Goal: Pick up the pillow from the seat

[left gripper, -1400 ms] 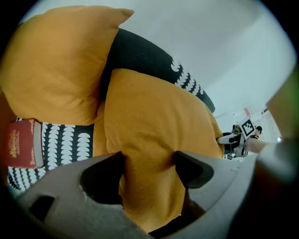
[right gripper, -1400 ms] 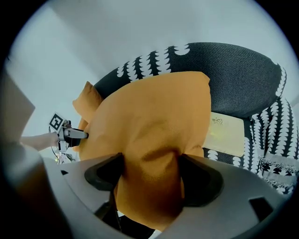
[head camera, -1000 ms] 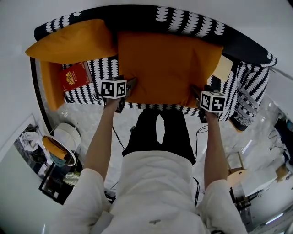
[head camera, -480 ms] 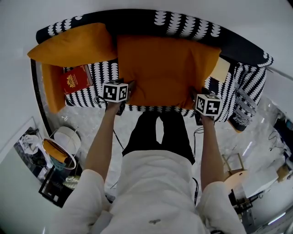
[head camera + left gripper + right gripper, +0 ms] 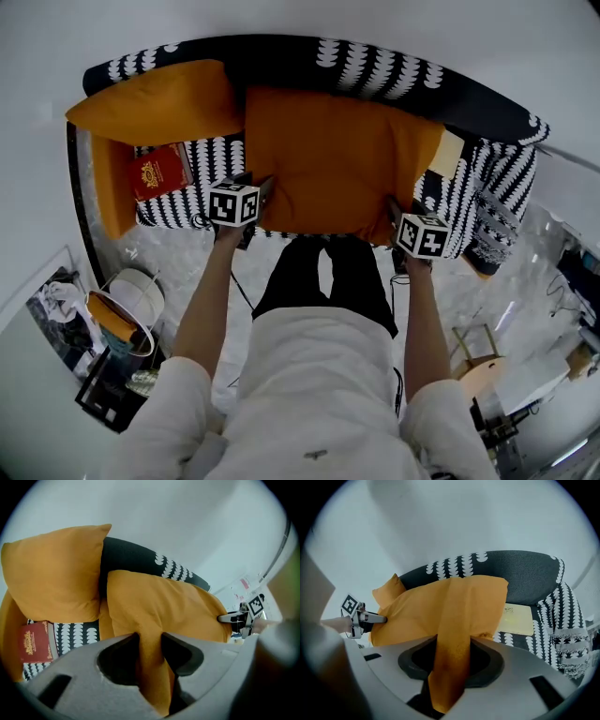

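Note:
A large orange pillow (image 5: pixel 337 159) lies across the black-and-white patterned sofa seat (image 5: pixel 192 183), its front edge raised. My left gripper (image 5: pixel 265 190) is shut on the pillow's near left corner, and a fold of fabric (image 5: pixel 151 644) is pinched between its jaws. My right gripper (image 5: pixel 394 214) is shut on the near right corner, with a strip of fabric (image 5: pixel 452 651) running down through its jaws. Both sets of jaws have just been closing on the cloth. Each gripper view shows the other gripper, the right (image 5: pixel 234 619) and the left (image 5: pixel 365 618), at the pillow's far side.
A second orange pillow (image 5: pixel 155 98) leans in the sofa's left corner, with a red book (image 5: pixel 157 173) on the seat below it. A pale yellow book (image 5: pixel 448 153) lies on the seat at the right. A white bin (image 5: pixel 136 295) and a stool (image 5: pixel 478 361) stand on the floor.
Both grippers have risen a little, lifting the pillow's front edge off the seat. The fabric at both corners is gathered more tightly than before.

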Tool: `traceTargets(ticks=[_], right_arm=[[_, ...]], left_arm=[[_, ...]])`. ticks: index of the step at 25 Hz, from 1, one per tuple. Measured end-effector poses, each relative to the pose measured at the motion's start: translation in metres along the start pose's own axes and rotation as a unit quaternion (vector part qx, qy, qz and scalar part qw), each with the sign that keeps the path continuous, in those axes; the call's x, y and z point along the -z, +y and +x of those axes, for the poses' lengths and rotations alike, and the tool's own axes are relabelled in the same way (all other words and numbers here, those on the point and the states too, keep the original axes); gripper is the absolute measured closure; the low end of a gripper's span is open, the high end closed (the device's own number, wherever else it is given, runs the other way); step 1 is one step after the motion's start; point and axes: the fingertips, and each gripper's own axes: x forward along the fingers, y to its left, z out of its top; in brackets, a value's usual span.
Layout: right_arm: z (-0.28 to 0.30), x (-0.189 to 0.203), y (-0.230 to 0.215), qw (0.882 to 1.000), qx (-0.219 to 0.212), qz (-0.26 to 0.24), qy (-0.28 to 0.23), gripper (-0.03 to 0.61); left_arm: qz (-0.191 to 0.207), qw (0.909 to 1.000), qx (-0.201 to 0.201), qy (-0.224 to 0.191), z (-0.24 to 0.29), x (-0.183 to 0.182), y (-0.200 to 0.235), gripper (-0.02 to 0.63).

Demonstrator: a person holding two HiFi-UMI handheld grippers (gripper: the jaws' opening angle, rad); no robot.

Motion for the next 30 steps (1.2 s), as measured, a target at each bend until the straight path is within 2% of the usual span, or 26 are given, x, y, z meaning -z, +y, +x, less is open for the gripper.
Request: traceTargets(ticks=[13, 24, 30], right_arm=[[-0.074, -0.015, 0.026, 0.997, 0.017, -0.019, -0.072, 0.434], [-0.132, -0.017, 0.036, 0.990, 0.022, -0.020, -0.140, 0.445], [-0.156, -0.013, 0.048, 0.986, 0.010, -0.052, -0.160, 0.453]], left_arm=[[0.017, 0.9991, -0.002, -0.038, -0.078, -0.018, -0.041, 0.454], [0.060, 0.9941, 0.001, -0.090, -0.125, -0.035, -0.080, 0.457], [0.074, 0.9914, -0.016, -0.107, -0.154, -0.028, -0.095, 0.457]])
